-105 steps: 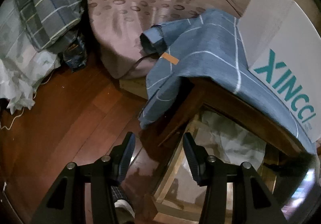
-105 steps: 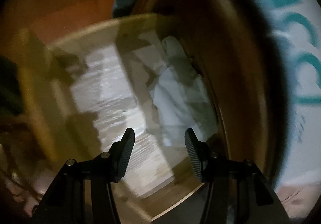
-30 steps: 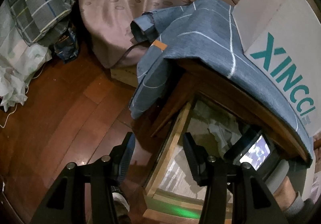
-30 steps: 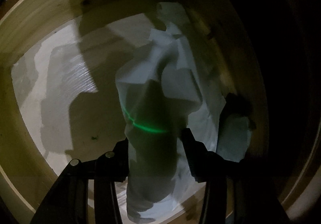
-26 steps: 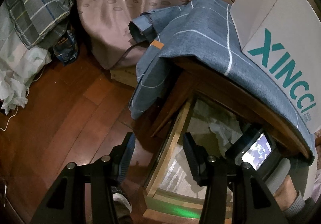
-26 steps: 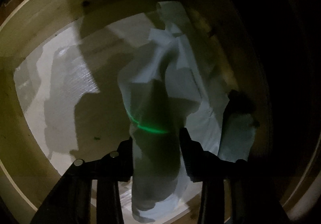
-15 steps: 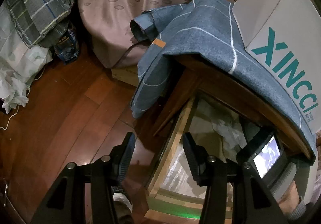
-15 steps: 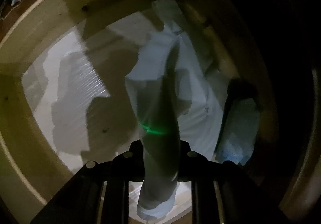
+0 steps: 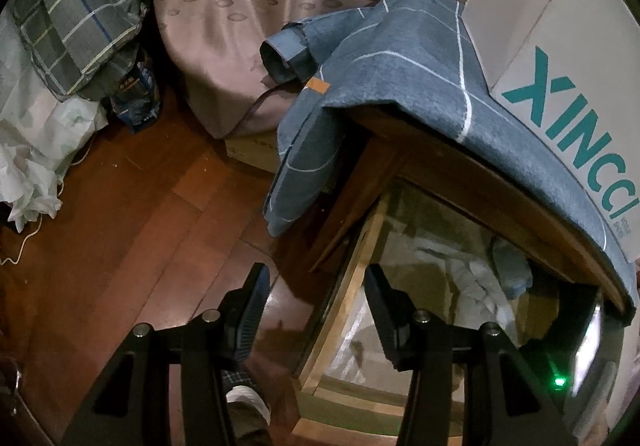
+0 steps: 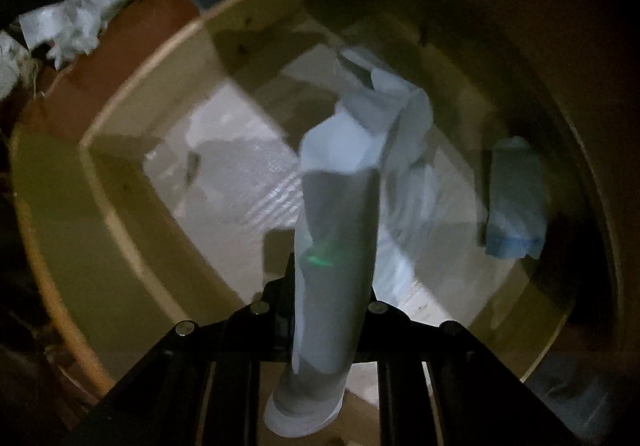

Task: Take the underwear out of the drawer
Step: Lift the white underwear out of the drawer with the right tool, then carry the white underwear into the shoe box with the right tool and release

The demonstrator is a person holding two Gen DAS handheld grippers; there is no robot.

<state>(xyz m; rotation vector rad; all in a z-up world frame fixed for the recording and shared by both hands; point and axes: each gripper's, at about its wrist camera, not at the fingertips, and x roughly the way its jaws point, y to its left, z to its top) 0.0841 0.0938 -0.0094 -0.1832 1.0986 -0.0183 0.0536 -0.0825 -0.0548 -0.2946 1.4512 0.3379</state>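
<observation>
R tool (image 10: 328,286) was clamped on pale underwear (image 10: 340,206), its long axis running fwd from tool, far end down in drawer (image 10: 120,214); L tool (image 9: 316,310) gaped empty off drawer's corner.

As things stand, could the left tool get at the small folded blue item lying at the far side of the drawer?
Probably yes. The left tool is open and empty above the drawer's front corner, and the folded blue item lies uncovered inside. The overhanging table edge might crowd the approach.
</observation>
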